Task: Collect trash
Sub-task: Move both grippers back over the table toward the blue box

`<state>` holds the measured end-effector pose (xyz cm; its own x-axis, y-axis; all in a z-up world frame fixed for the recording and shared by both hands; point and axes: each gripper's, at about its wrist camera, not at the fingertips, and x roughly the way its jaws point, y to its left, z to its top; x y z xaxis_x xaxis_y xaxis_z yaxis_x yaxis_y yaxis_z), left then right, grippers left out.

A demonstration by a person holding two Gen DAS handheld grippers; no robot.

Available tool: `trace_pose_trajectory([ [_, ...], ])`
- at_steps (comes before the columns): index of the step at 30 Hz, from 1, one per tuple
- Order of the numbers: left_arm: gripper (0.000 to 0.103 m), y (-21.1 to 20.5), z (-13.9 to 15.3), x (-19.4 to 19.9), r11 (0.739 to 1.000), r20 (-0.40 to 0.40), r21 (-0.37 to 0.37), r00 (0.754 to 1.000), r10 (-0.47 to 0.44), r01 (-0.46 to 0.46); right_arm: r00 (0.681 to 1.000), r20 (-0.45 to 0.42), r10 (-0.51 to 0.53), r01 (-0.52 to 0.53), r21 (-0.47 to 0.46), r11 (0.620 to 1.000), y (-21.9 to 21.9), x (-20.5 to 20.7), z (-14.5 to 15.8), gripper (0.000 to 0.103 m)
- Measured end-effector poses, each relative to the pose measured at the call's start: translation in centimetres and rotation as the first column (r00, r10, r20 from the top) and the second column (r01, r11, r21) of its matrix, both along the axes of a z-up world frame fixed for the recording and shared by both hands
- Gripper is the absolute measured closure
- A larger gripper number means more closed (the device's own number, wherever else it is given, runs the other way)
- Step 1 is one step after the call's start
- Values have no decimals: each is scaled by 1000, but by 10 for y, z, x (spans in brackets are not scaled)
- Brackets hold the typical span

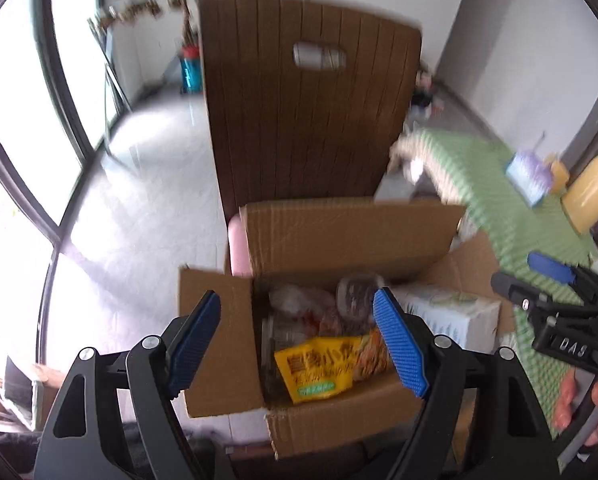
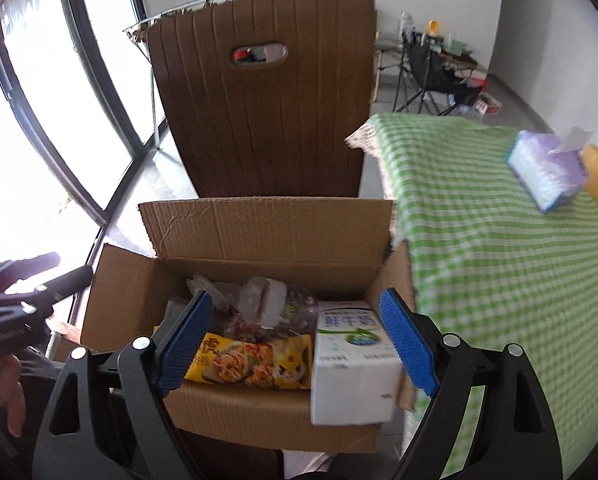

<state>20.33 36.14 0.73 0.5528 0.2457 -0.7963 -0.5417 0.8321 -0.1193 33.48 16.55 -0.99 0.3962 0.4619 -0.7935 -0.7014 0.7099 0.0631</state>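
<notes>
An open cardboard box stands on a pink seat in front of a brown chair back. It holds a yellow snack packet, a white milk carton at its right side, crumpled clear plastic and a clear jar. My left gripper is open and empty above the box's near left side. My right gripper is open and empty above the box's near edge; it also shows in the left wrist view.
The brown slatted chair back rises behind the box. A table with a green checked cloth stands to the right with a tissue pack and a yellow container. Windows are at left.
</notes>
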Motion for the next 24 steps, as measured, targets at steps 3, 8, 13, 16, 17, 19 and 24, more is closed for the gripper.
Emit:
trace_pose_trajectory([
  [3,27,-21,26,-22,991,180,126,983,29,-52,991,132,-19,8,85,996,-18,-17,21,21],
  [8,19,-55,55,-64,938,471,293,882,28,-186,902,420,-97,-38,302,953,-62,-58,53,17],
  [13,19,-73,65,-74,922,508,331,861,6,-201,897,425,-125,-15,310,951,-76,-64,59,17],
  [16,19,-84,68,-76,912,505,362,863,-18,-193,897,421,-133,-5,312,950,-83,-68,60,17],
  [17,16,-86,68,-76,912,500,367,865,-25,-185,896,423,-136,-4,314,949,-86,-70,60,17],
  [19,16,-93,68,-78,910,496,377,868,-40,-173,890,432,-148,3,318,948,-91,-72,61,17],
  [24,14,-114,69,-75,913,495,385,865,-79,-136,875,439,-204,55,329,943,-120,-72,64,17],
])
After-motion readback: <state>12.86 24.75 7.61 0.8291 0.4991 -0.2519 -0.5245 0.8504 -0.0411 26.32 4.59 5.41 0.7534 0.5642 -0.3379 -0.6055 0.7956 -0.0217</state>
